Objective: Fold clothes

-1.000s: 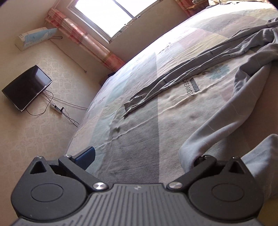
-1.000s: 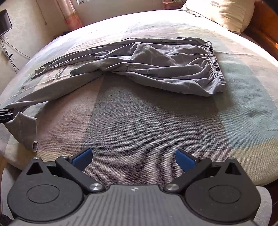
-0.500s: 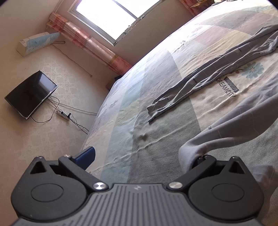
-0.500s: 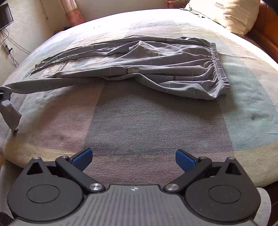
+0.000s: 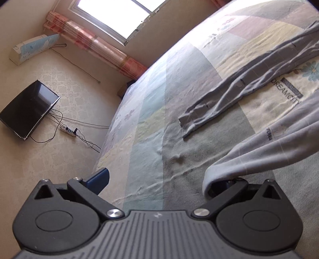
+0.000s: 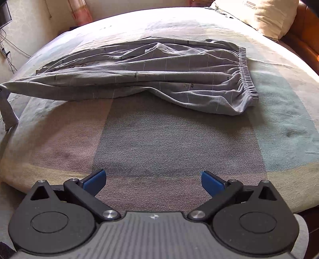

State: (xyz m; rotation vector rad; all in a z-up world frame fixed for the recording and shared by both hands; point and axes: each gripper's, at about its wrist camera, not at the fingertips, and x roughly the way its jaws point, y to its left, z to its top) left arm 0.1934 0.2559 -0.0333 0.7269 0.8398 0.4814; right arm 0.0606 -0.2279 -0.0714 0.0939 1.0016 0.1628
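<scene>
Right wrist view looks across the bed [image 6: 179, 155], its patchwork cover carrying grey trousers [image 6: 159, 79] spread crosswise, elastic waistband to the right and legs running left. A pillow [image 6: 265, 16] lies at the far right corner. The right tongs [image 6: 153, 180] hover over the near edge of the bed, spread wide and empty, well apart from the trousers.

In the left wrist view, one trouser leg [image 5: 239, 95] lies flat on the cover, and the other leg [image 5: 269, 151] rises off the bed and drapes over the right finger of the left tongs [image 5: 159, 179]. These tongs stand wide; the cloth seems hooked on that finger rather than pinched. Beyond the bed, a dark television [image 5: 28, 108] hangs on the wall above a power strip [image 5: 68, 131], with rolled curtain [image 5: 95, 43] below the window [image 5: 119, 14].
</scene>
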